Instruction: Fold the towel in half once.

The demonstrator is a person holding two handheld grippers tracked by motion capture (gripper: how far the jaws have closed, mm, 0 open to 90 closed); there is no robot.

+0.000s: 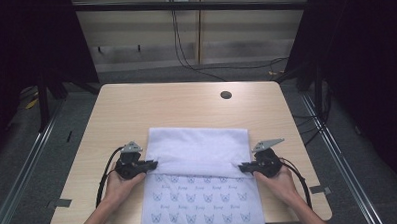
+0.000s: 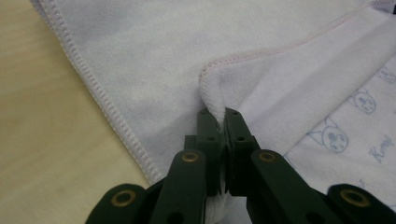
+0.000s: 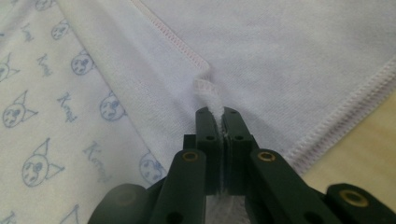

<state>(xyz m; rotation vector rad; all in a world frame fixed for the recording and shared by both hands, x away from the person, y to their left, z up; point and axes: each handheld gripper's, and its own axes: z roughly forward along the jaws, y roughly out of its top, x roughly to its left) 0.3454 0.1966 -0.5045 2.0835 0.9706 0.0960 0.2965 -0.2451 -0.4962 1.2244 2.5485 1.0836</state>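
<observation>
A white towel lies on the wooden desk, its near part printed with small blue cat faces and hanging over the desk's near edge, its far part showing the plain reverse side. Taking the towel as the landmark: the left gripper sits at its left edge and the right gripper at its right edge, both level with the hemmed edge that runs across the towel's middle.

In the left gripper view the fingers are pressed together with a corner of stitched hem pinched between them; the right gripper view shows the same, its fingers closed tight on a tuft of the hem. Each gripper thus has hold of one corner of the folded-over layer.

This looks like a fold in hand: one end of the towel is doubled over the rest. The next move probably calls for both hands to travel together, keeping the edge taut and level so the corners land square.

The towel's near end is cut off by the bottom of the high view, so its full length cannot be judged. A dark round hole lies beyond the towel's far right corner.
</observation>
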